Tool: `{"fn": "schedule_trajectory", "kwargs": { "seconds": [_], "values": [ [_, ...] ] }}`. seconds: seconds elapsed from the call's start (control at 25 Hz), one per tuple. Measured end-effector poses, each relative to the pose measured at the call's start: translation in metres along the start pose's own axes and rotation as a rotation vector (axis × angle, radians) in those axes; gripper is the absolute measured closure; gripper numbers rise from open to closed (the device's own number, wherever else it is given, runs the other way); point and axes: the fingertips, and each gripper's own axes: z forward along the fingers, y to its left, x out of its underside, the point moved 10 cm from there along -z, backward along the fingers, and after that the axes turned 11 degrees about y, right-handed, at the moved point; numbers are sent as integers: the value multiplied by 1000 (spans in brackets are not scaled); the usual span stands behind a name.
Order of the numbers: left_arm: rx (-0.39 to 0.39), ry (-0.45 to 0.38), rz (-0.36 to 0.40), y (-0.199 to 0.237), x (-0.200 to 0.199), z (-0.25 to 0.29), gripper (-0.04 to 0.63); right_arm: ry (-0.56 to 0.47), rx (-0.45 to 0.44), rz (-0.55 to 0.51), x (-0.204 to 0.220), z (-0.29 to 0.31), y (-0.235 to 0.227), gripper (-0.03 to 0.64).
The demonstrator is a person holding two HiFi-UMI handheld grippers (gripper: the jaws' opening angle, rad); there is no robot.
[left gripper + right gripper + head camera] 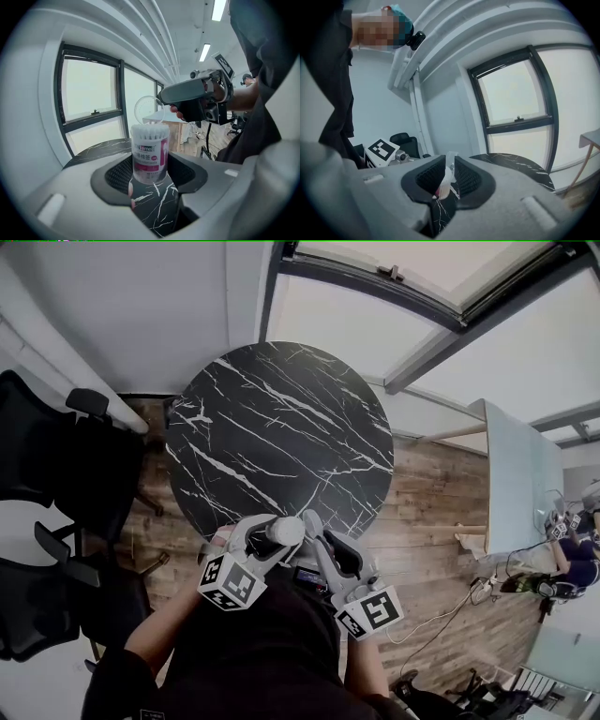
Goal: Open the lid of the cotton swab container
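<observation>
Black marble table [281,427], near edge beneath container [150,152] and open lid [149,108].

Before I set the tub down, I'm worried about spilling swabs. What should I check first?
1. Cotton swab container clamped in left gripper: ok.
2. Container roughly upright: ok.
3. Lid off, swab tips exposed: ok.
4. Lid pinched by its edge in right gripper: ok.
5. Container above the table, not past its near edge: cannot tell.
</observation>
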Motion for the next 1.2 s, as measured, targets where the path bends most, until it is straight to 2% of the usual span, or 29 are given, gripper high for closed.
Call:
{"fn": "schedule_trajectory", "kwargs": {
  "seconds": [0.32, 0.6, 0.84, 1.0, 1.2],
  "values": [
    [13, -31, 14, 3, 1, 3, 356, -32, -29, 117, 3, -2, -11, 555],
    [22, -79, 24, 7, -3, 1, 356, -62, -83, 229, 1, -5, -24, 555],
    [61, -133, 15, 11, 0, 0, 356, -66, -153, 324, 1, -5, -35, 555],
    [61, -151, 15, 12, 4, -3, 355, -63, -171, 345, 5, -4, -38, 555],
    [74, -164, 20, 12, 5, -6, 356, -49, -151, 352, 7, -4, -43, 555]
  ]
}}
